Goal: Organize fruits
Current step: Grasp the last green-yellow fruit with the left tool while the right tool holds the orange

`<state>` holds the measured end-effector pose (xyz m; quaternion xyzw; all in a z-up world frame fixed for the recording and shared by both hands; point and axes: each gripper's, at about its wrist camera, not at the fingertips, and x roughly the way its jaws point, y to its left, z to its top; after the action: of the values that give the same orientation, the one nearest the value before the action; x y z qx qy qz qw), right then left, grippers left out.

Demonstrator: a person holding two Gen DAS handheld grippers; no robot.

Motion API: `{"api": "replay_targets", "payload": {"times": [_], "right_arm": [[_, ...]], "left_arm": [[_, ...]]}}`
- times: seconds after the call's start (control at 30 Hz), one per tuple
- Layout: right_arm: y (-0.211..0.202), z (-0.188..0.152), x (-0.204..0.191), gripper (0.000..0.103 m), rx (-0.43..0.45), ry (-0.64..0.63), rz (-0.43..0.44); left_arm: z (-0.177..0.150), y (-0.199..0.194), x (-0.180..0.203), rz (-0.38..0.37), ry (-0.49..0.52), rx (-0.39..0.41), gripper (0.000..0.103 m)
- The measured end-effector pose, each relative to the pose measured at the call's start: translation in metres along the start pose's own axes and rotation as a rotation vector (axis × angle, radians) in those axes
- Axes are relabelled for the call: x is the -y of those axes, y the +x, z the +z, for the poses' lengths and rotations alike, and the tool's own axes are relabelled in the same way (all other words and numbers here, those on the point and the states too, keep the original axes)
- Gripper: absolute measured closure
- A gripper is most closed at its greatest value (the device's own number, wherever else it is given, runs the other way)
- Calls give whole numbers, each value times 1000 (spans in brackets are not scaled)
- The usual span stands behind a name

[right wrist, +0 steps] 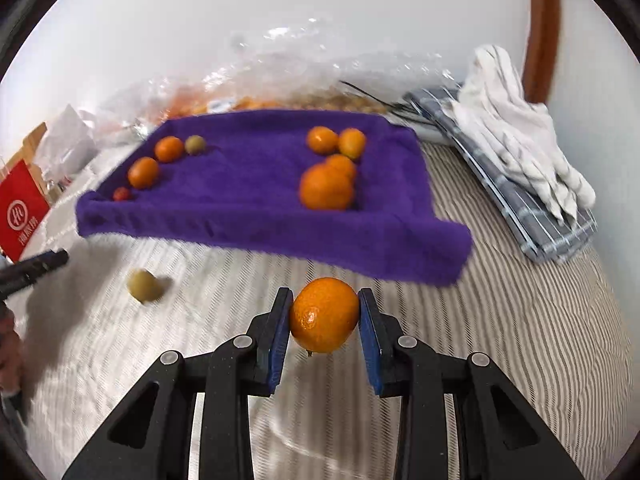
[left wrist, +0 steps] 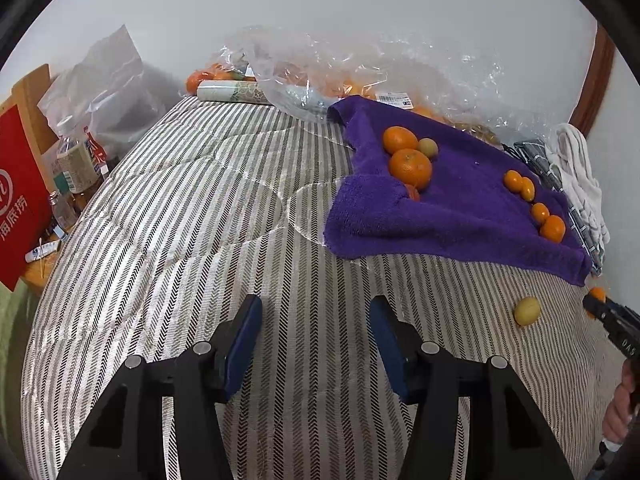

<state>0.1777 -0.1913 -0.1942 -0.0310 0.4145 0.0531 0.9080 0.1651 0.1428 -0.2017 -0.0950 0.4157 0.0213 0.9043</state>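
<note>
A purple towel (left wrist: 460, 216) (right wrist: 256, 208) lies on the striped bed. On it two groups of orange fruits rest: one on the left (left wrist: 410, 164) (right wrist: 143, 172) with a small greenish fruit (left wrist: 427, 147) (right wrist: 195, 144) and a small red one (right wrist: 122, 194), one on the right (left wrist: 553, 228) (right wrist: 326, 186). My right gripper (right wrist: 325, 312) is shut on an orange fruit (right wrist: 324, 314), held just before the towel's near edge; it shows at the right edge of the left wrist view (left wrist: 596, 300). A yellow-green fruit (left wrist: 527, 311) (right wrist: 143, 285) lies loose on the bed. My left gripper (left wrist: 316, 316) is open and empty over the bed.
Clear plastic bags with more fruit (left wrist: 360, 76) (right wrist: 280, 92) lie behind the towel. Folded grey and white cloths (left wrist: 576, 176) (right wrist: 520, 160) sit to the right. Bottles (left wrist: 76, 160) and a red box (left wrist: 18, 200) stand on a side table at the left.
</note>
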Motion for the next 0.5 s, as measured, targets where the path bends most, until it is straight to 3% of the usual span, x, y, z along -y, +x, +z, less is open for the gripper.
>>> {"api": "replay_targets", "payload": {"times": [0.13, 0.3, 0.5], "right_arm": [[8, -9, 12, 70, -14, 1, 9], [12, -14, 16, 70, -14, 6, 33], [9, -18, 20, 70, 0, 29, 53]], "left_arm": [[-4, -7, 28, -36, 62, -17, 52], [-5, -16, 77, -202, 118, -51, 52], [-2, -1, 122, -230, 167, -86, 62]]}}
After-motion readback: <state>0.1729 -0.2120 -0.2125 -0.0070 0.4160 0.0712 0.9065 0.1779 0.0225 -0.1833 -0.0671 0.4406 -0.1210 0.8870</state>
